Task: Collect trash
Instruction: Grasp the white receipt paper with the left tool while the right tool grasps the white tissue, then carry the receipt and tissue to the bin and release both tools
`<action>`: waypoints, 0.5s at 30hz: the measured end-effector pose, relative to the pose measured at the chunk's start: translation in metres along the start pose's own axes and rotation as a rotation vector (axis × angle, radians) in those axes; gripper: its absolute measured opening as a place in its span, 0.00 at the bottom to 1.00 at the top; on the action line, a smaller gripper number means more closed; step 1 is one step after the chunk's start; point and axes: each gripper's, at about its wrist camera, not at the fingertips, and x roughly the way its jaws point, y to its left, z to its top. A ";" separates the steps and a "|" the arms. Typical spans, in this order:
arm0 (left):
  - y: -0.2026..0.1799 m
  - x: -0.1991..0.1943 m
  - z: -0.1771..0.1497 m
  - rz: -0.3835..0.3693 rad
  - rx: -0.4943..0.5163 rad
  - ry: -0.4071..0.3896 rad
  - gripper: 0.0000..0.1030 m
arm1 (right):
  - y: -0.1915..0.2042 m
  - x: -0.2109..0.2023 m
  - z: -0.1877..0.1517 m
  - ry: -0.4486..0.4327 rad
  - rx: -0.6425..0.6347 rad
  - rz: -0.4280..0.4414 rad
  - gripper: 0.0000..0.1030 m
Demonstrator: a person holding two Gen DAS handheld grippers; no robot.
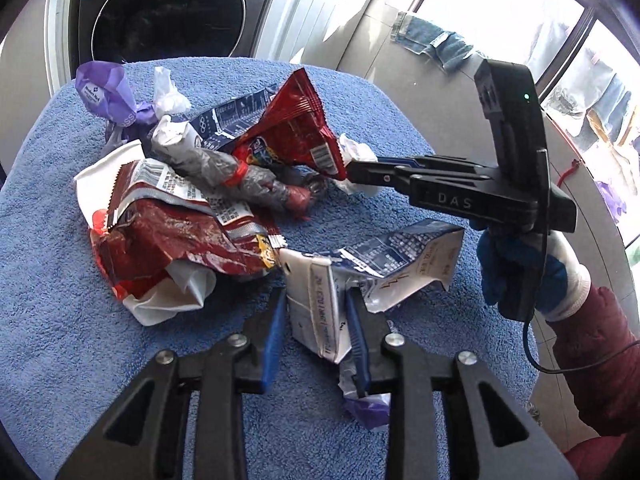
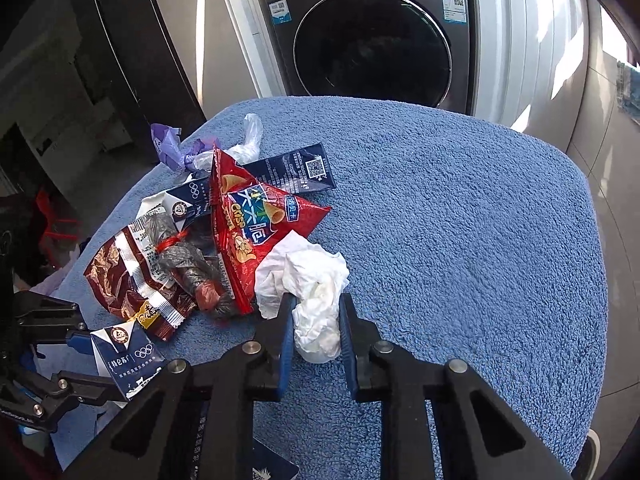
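Washer [image 2: 372, 40] badge reads "Haier".

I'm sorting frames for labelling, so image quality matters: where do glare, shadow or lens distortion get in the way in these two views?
Left wrist view: the window at upper right is blown out white; the blue towel bulges from fisheye curvature; the trash stays sharp. Right wrist view: the left side is deep in shadow, hiding detail beside the washing machine; sun patches streak the wall, and the white tissue is bright yet readable.
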 end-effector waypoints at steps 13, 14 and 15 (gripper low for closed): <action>0.010 -0.073 -0.006 0.039 -0.046 -0.126 0.25 | 0.001 -0.104 -0.022 -0.173 0.072 -0.030 0.19; 0.010 -0.079 -0.006 0.046 -0.046 -0.135 0.25 | 0.001 -0.111 -0.025 -0.185 0.076 -0.032 0.19; 0.011 -0.086 -0.005 0.052 -0.045 -0.145 0.25 | 0.001 -0.118 -0.028 -0.196 0.081 -0.033 0.19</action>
